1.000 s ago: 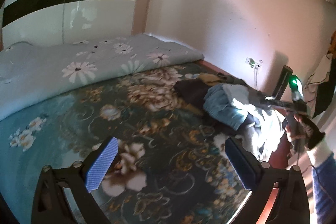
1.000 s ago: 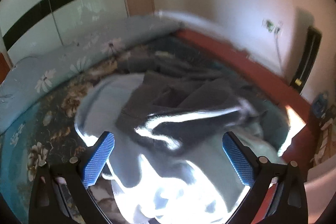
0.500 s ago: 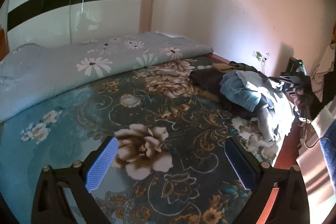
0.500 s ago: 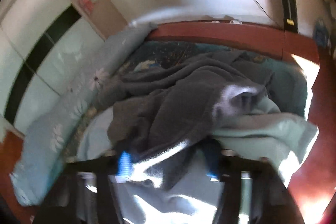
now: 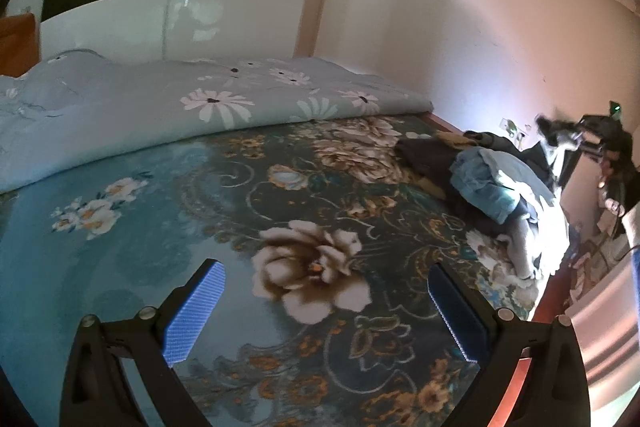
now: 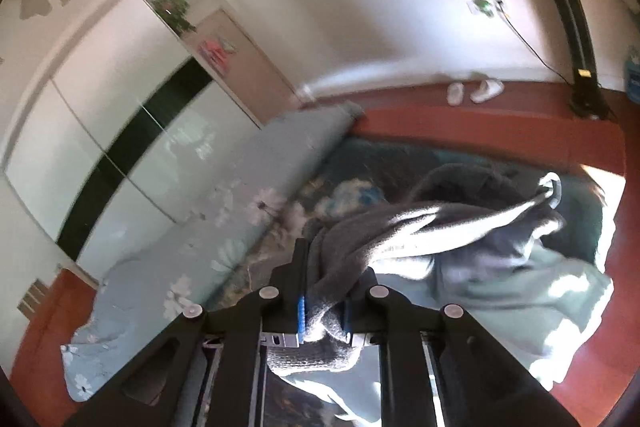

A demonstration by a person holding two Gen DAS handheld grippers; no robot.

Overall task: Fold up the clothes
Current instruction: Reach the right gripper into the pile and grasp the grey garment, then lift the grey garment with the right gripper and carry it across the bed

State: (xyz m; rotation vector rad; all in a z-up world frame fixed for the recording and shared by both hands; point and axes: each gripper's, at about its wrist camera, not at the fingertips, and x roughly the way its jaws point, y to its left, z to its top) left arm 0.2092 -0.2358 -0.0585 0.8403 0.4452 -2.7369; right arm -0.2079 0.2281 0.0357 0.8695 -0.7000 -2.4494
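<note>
Grey knit cloth, a sweater (image 6: 404, 231) by the look of it, is bunched between the blue pads (image 6: 301, 311) of the right gripper (image 6: 323, 313). Its jaws are closing on the fabric, with only a narrow gap between them, and the cloth fills that gap. From the grip the sweater stretches up and to the right in a taut, sunlit band, its far end on the clothes pile (image 6: 520, 279) near the bed's right edge. Pale mint fabric (image 6: 552, 303) lies under and beside it, partly washed out by sun.

In the left wrist view the left gripper (image 5: 326, 311) hangs over the floral bedspread (image 5: 240, 195), jaws spread wide, nothing between the 2 blue pads (image 5: 192, 315). A large cream flower (image 5: 312, 275) printed on the spread sits between them, lower down. The pile (image 5: 492, 183) lies well to the right on the bed: a dark garment at the back, a light blue one in front, grey and white folds toward the edge. At the far right of this view the right gripper (image 5: 592, 137) is small and blurred, with a strip of grey and white cloth (image 5: 554, 139) at its tip, raised above the pile.

A rolled pale blue quilt (image 5: 168, 107) with white daisies runs along the bed's far side, below a white wardrobe (image 5: 168, 11) with a black band.
</note>
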